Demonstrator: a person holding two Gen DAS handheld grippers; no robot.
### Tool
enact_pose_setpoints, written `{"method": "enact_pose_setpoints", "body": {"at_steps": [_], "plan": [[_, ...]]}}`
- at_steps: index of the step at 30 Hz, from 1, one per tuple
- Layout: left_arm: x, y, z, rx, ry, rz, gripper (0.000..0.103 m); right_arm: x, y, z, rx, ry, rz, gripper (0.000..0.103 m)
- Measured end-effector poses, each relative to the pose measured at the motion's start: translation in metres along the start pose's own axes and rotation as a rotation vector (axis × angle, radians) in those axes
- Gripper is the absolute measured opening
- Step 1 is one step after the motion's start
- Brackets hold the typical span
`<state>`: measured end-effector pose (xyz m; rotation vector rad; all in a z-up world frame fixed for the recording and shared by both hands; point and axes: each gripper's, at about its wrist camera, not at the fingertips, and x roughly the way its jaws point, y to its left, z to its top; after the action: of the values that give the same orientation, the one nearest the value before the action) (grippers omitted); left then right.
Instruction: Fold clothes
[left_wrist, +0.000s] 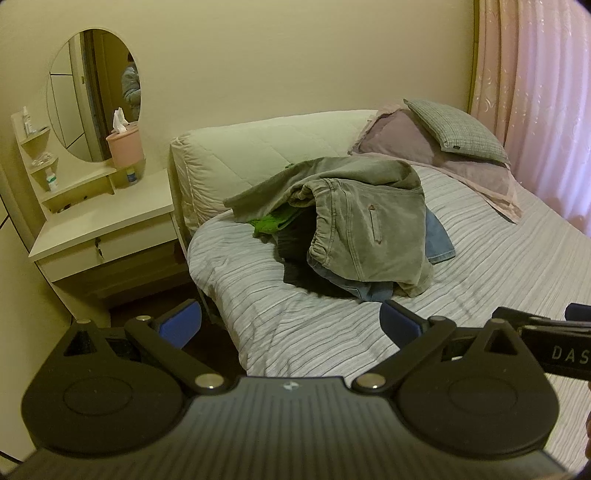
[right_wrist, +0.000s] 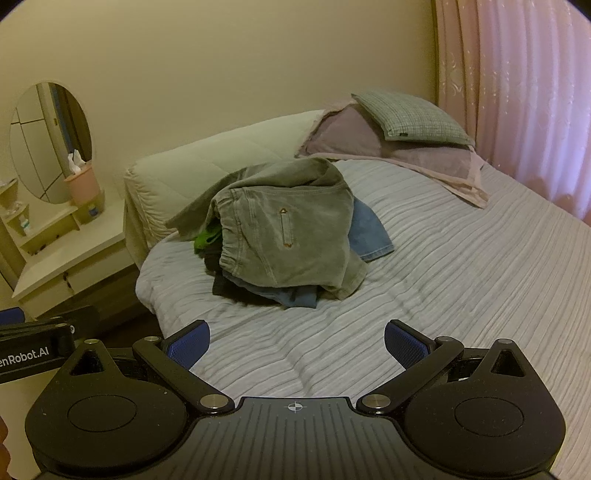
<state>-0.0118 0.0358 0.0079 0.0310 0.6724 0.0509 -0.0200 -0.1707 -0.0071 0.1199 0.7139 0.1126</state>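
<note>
Rumpled clothes pile (left_wrist: 343, 225) on striped bed (left_wrist: 480, 266), grey-green trousers (right_wrist: 288, 225) on top, both claws spread, empty

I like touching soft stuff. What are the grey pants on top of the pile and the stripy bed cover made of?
Grey pants: probably washed cotton denim, matte and faded, with stitched seams and a gathered waistband. Stripy bed cover: looks like soft woven fabric, crinkly and ridged.
</note>
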Motion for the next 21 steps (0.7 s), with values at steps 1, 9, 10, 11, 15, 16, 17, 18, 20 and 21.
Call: {"method": "enact_pose_setpoints", "body": {"at_steps": [1,9,10,11,15,16,17,18,20,21], "plan": [[0.001,0.000,0.000,0.000,0.001,-0.001,0.102,0.000,0.000,0.000,0.000,0.000,0.000,0.103],[0.007,-0.001,0.003,0.006,0.013,-0.009,0.102,0.003,-0.001,0.001,0.004,0.004,0.000,0.103],[0.007,-0.001,0.003,0.006,0.014,-0.010,0.102,0.003,-0.001,0.001,0.004,0.004,0.000,0.103],[0.008,-0.001,0.003,0.006,0.016,-0.011,0.102,0.003,-0.003,0.001,0.005,0.005,0.001,0.103],[0.012,-0.002,0.005,0.008,0.021,-0.013,0.102,0.007,-0.005,0.002,0.011,0.008,0.002,0.103],[0.013,-0.002,0.005,0.009,0.022,-0.013,0.102,0.007,-0.005,0.002,0.013,0.009,0.004,0.103],[0.014,-0.003,0.006,0.009,0.023,-0.013,0.102,0.007,-0.006,0.002,0.014,0.010,0.005,0.103],[0.015,-0.003,0.006,0.009,0.025,-0.013,0.102,0.009,-0.005,0.002,0.016,0.009,0.006,0.103],[0.017,-0.004,0.007,0.011,0.027,-0.015,0.102,0.010,-0.006,0.003,0.018,0.009,0.005,0.103],[0.017,-0.004,0.008,0.012,0.028,-0.016,0.102,0.010,-0.006,0.004,0.017,0.010,0.005,0.103]]}}
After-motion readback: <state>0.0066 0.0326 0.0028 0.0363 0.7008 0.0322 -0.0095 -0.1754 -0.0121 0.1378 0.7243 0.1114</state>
